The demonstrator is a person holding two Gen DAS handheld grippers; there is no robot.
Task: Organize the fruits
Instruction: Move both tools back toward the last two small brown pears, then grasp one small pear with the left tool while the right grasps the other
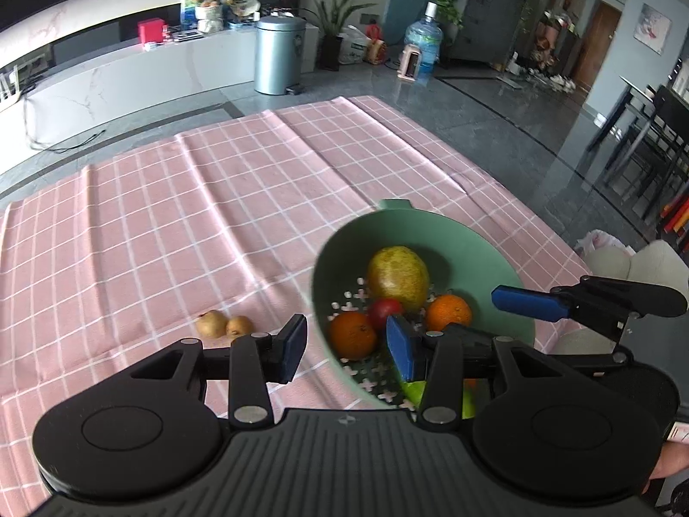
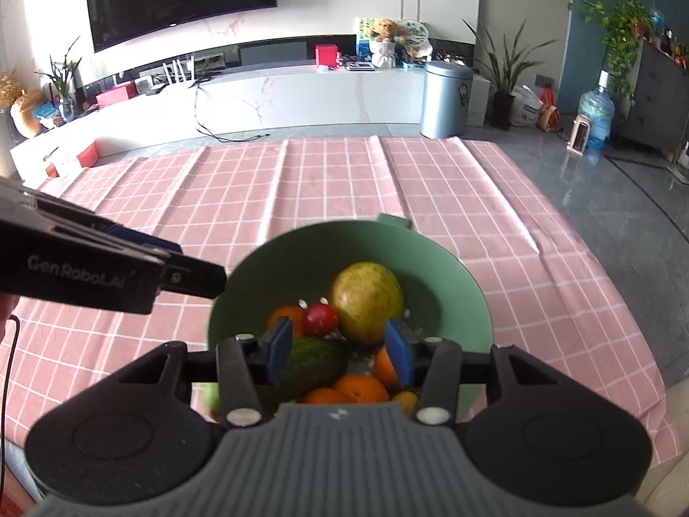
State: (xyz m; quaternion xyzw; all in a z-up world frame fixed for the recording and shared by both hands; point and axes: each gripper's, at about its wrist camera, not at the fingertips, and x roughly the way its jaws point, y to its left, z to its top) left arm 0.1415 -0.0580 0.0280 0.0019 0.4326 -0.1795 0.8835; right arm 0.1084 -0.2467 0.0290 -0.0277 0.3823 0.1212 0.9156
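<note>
A green colander bowl [image 1: 482, 237] [image 2: 452, 267] stands on the pink checked tablecloth [image 1: 193, 215]. It holds a large yellow-green pear [image 1: 398, 275] [image 2: 366, 299], oranges [image 1: 353, 334] [image 2: 359, 387], a small red fruit [image 1: 385, 308] [image 2: 319, 318] and a dark green avocado [image 2: 316, 359]. Two small brown kiwis [image 1: 224, 324] lie on the cloth left of the bowl. My left gripper [image 1: 349, 351] is open, straddling the bowl's left rim. My right gripper [image 2: 340, 351] is open above the bowl, with the avocado between its pads; it also shows in the left wrist view [image 1: 534, 301].
The table's right edge drops to a grey tiled floor [image 1: 495, 120]. A metal bin [image 1: 277, 54] and a water bottle [image 1: 424, 41] stand beyond the far edge. The left gripper's body [image 2: 107, 267] crosses the right wrist view at left.
</note>
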